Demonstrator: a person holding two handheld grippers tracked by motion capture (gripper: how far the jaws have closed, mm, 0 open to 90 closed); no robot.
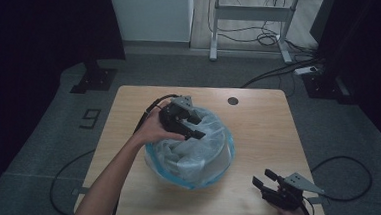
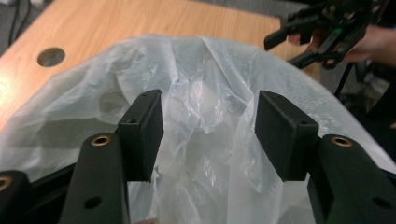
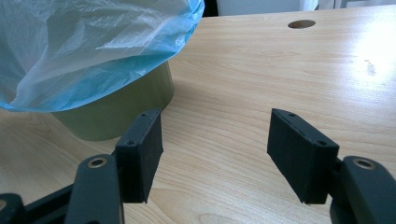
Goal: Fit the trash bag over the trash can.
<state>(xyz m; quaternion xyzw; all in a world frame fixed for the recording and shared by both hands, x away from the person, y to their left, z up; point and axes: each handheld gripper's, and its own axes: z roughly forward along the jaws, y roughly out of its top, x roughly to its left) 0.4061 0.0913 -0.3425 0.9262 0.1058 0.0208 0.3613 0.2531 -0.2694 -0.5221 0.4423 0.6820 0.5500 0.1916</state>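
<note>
Plastic bag (image 1: 196, 148) lining bin (image 3: 121, 109), table (image 1: 257, 121) centre; left gripper (image 1: 190, 125) at 11 o'clock over it, jaws spread. Left gripper view: liner between jaws, ungrasped; next, pinch. Right gripper (image 3: 215, 158) gaping, 4 o'clock

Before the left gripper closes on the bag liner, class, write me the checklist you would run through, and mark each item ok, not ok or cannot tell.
1. Left gripper open: ok, jaws stand apart.
2. Plastic between those jaws: ok, crumpled folds of the bag liner lie in the gap, not yet pinched.
3. Liner folded over the bin's rim: ok on the near side, where its blue edge hangs over the green bin; far side cannot tell.
4. Right gripper out of the way: ok, open, near the table's front right corner.
5. Bin steadied: not ok, nothing holds it.
6. Bin's inside free of objects: cannot tell, plastic hides it.
</note>
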